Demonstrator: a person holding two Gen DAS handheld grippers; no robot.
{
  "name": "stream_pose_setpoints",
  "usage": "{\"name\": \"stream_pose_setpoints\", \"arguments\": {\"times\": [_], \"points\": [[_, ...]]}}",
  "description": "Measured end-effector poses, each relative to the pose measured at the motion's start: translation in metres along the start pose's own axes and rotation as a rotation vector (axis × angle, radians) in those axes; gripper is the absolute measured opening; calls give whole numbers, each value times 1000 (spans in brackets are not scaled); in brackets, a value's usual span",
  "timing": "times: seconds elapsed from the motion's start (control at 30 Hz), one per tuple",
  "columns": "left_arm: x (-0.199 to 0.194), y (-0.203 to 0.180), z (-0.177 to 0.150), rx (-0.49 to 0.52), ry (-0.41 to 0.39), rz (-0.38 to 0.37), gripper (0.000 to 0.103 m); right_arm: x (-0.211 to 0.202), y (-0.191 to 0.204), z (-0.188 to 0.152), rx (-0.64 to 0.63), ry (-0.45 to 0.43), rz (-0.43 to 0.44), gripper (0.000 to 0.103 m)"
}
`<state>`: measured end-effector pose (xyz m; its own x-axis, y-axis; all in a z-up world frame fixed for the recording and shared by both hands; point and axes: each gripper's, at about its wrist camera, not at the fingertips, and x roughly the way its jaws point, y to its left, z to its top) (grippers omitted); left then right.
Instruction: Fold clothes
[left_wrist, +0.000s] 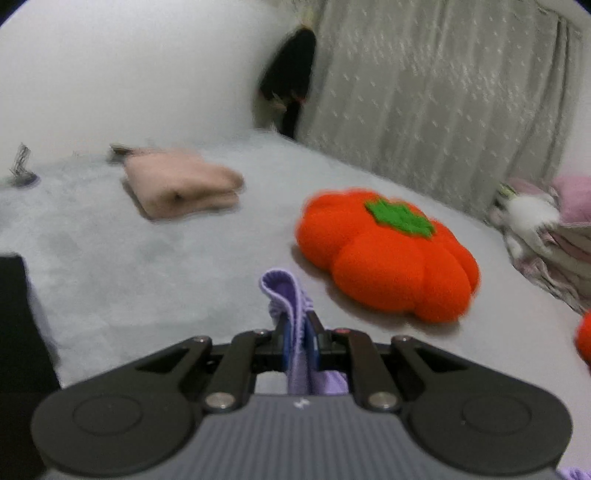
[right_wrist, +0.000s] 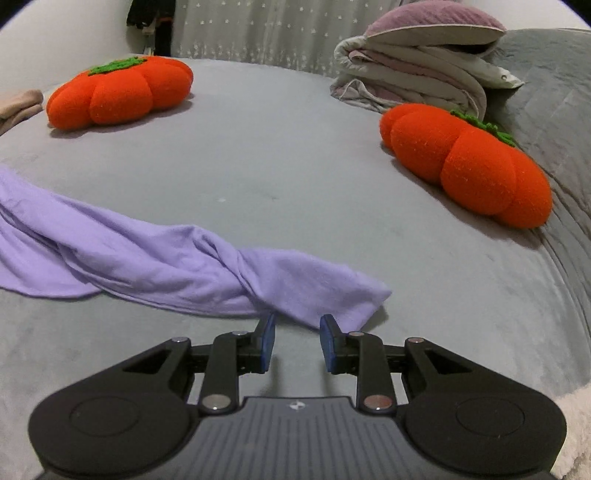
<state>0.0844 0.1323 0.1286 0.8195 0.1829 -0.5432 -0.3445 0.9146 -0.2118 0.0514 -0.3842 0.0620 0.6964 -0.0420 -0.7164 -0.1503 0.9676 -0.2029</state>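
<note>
Lilac cloth fills the left tool: its blue pads are clenched on a ribbed hem of the purple garment, which loops up above the fingertips and trails back down between the fingers. Ahead and to the right of this tool lies an orange pumpkin cushion on the grey bed; ahead and to the left, well apart, sits a folded pink garment. That view is blurred, so whether the loop is a collar or a cuff I cannot tell.

The right tool is released, its pads parted with nothing between them; the fingertips hover just short of the near edge of the purple garment. The cloth lies twisted and rumpled across the bed, stretching from just ahead of this tool away to its left. One fingertip appears to meet the hem, though contact is unclear. Far ahead on the left rests a pumpkin cushion, a second pumpkin cushion ahead on the right, and a stack of folded bedding behind it.
</note>
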Motion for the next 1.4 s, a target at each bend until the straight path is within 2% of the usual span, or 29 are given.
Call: {"name": "stream_pose_setpoints", "arguments": {"times": [0.07,0.17,0.23,0.27,0.3,0.37,0.43,0.53,0.67,0.7,0.77,0.83,0.9,0.97,1.03,1.1,1.13,1.3,1.4], "points": [[5,-5,-6,37,36,-19,10,6,0,0,3,12,-7,26],[3,-21,-12,104,52,-88,14,12,-3,3,6,10,-15,26],[-1,-32,-16,129,61,-146,34,16,-6,6,20,5,-19,30],[-2,-38,-18,143,66,-173,56,18,-7,8,23,2,-21,36],[-3,-43,-21,170,67,-178,66,18,-6,8,18,-1,-23,40],[-4,-52,-27,222,71,-186,71,21,-1,9,1,0,-18,41],[-1,-54,-30,234,81,-167,71,25,7,9,-26,8,5,41],[6,-48,-31,196,112,-178,72,32,21,11,-63,10,49,41],[16,-47,-36,193,145,-184,73,44,29,16,-56,4,29,38],[19,-47,-39,200,152,-180,73,46,27,17,-33,2,23,25],[26,-51,-48,239,171,-171,73,52,24,20,9,1,16,10],[32,-55,-57,278,189,-161,69,56,26,19,0,4,23,8],[37,-61,-67,340,197,-143,59,55,27,19,-7,-4,12,6],[38,-65,-71,378,189,-126,56,48,23,24,19,-29,13,6],[38,-66,-72,386,189,-120,45,37,18,28,38,-65,2,6],[38,-66,-72,384,194,-117,16,26,13,32,54,-99,-10,6],[38,-65,-72,389,195,-116,12,20,10,34,63,-115,-16,6],[23,-58,-57,354,147,-126,8,-17,-13,44,144,-210,-66,4],[10,-45,-39,283,84,-147,7,-47,-30,49,208,-276,-84,2]]}}
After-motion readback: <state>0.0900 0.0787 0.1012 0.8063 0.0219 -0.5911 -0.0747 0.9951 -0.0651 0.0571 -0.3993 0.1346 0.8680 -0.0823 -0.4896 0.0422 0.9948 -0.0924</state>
